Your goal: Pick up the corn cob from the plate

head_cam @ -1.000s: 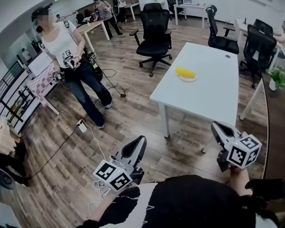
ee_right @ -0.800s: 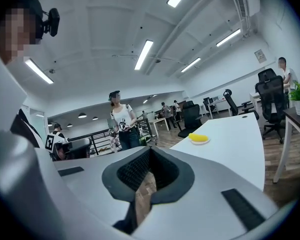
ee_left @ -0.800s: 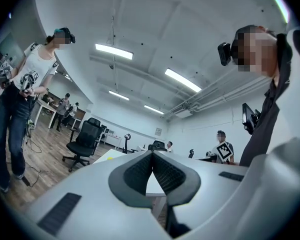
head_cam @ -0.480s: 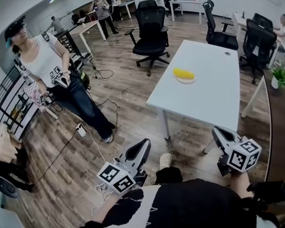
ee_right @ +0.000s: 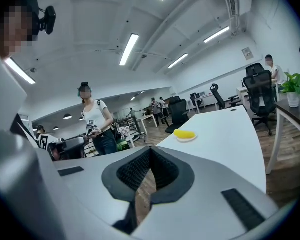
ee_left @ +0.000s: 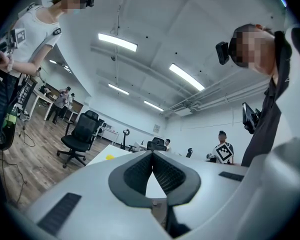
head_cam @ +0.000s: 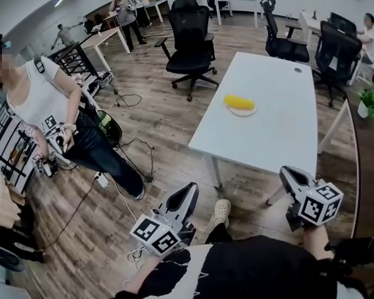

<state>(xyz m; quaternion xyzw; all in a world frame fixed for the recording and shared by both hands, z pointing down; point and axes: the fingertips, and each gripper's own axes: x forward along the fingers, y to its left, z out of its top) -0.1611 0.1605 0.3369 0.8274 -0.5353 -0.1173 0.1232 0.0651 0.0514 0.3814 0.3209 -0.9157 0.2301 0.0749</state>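
Left gripper [head_cam: 191, 189] and right gripper [head_cam: 286, 170] — both pinched shut, empty. Against 1 second ago, the table [head_cam: 280, 136] bearing the corn cob [head_cam: 239, 102] looms nearer.

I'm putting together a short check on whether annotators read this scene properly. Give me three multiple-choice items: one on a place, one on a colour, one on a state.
1. Where does the corn cob lie?
A) on the floor
B) on the plate on the white table
C) on a chair seat

2. What colour is the corn cob?
A) yellow
B) red
C) purple

3. How does the left gripper stand?
A) wide open
B) shut on the corn cob
C) shut, holding nothing

Answers:
1 B: the head view shows the cob on the plate, which sits on the tabletop.
2 A: it shows yellow in both the head view and the right gripper view.
3 C: the left gripper view shows the jaw tips together with nothing between them, and the cob lies far off on the table.
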